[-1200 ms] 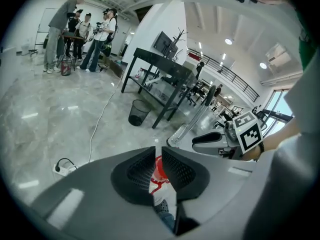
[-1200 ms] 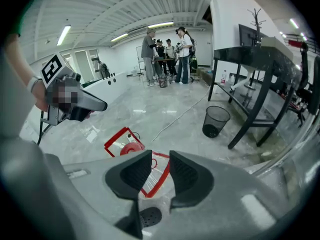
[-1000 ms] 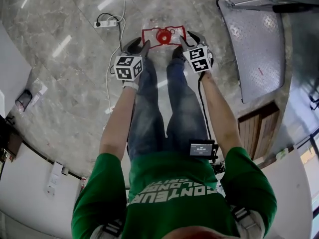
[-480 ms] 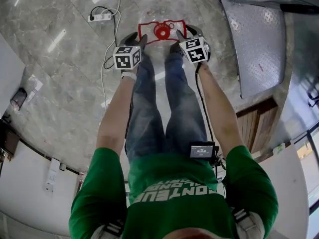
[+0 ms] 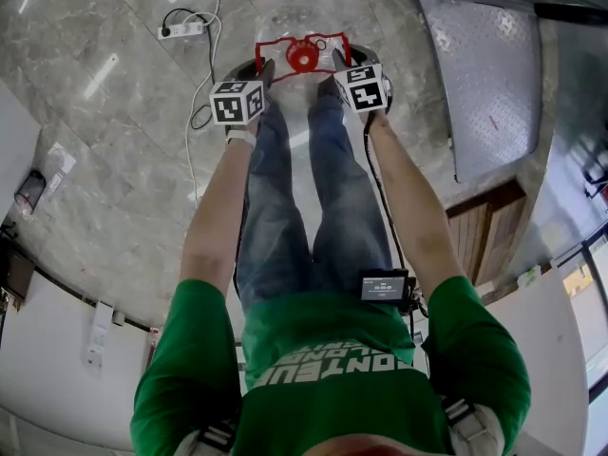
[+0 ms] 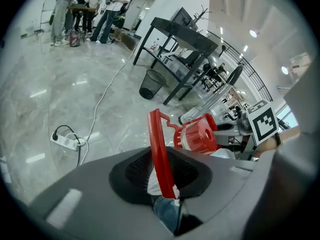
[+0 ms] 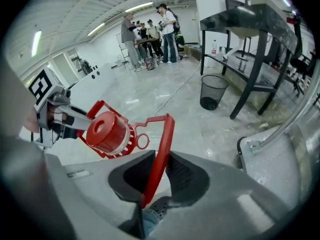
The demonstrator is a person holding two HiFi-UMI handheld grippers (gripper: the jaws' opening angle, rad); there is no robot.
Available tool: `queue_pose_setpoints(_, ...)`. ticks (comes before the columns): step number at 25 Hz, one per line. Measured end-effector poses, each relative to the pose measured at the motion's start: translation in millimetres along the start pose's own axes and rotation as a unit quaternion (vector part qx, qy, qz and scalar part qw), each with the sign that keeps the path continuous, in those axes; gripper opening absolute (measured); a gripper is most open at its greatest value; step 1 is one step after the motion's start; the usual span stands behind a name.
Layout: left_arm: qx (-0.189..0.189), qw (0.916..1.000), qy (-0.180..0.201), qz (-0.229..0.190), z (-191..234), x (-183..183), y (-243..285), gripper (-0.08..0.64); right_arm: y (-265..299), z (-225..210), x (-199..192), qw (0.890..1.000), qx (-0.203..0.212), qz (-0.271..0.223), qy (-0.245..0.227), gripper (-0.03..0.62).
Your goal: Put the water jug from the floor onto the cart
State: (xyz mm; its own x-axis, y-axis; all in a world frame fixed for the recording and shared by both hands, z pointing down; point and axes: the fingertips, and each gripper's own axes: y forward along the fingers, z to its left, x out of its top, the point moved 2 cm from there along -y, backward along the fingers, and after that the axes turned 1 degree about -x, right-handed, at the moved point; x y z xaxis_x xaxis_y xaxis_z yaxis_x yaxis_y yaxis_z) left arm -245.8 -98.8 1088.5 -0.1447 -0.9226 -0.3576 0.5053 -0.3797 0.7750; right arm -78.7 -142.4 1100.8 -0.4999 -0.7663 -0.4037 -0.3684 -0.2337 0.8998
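Note:
The water jug stands on the floor in front of the person's feet, its red cap (image 5: pixel 302 57) ringed by a red carrying handle (image 5: pixel 285 44); the clear body hardly shows. My left gripper (image 5: pixel 261 66) has just been closing on the handle's left bar (image 6: pixel 159 154), which lies pinched between its jaws. My right gripper (image 5: pixel 339 61) has just been closing too, and the right bar (image 7: pixel 159 156) sits gripped between its jaws. The cap (image 6: pixel 200 136) (image 7: pixel 106 130) lies between the two grippers.
The cart's grey metal platform (image 5: pixel 494 74) (image 7: pixel 280 159) lies on the floor to the right of the jug. A white power strip (image 5: pixel 182 29) (image 6: pixel 65 141) with cables is to the left. A black table (image 6: pixel 185 31) and a mesh bin (image 7: pixel 214 91) stand farther off. People stand far off.
Both grippers have sunk toward the jug and moved in on the red handle from either side. Their jaws now hold its two side bars.

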Motion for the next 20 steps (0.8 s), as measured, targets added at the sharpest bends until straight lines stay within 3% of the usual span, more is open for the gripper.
queue_pose_setpoints(4, -0.008, 0.9991, -0.041, -0.002, 1, -1, -1, 0.067, 0, 0, 1, 1.0, 0.001, -0.006, 0.016, 0.035)
queue_pose_setpoints(10, -0.007, 0.9993, -0.034, -0.014, -8, 5, -9, 0.064, -7, 4, 8, 1.0, 0.011, -0.016, -0.002, 0.035)
queue_pose_setpoints(20, -0.044, 0.997, -0.047, -0.041, -38, 27, -47, 0.066, -54, 13, 33, 0.999, 0.023, -0.043, -0.013, 0.038)
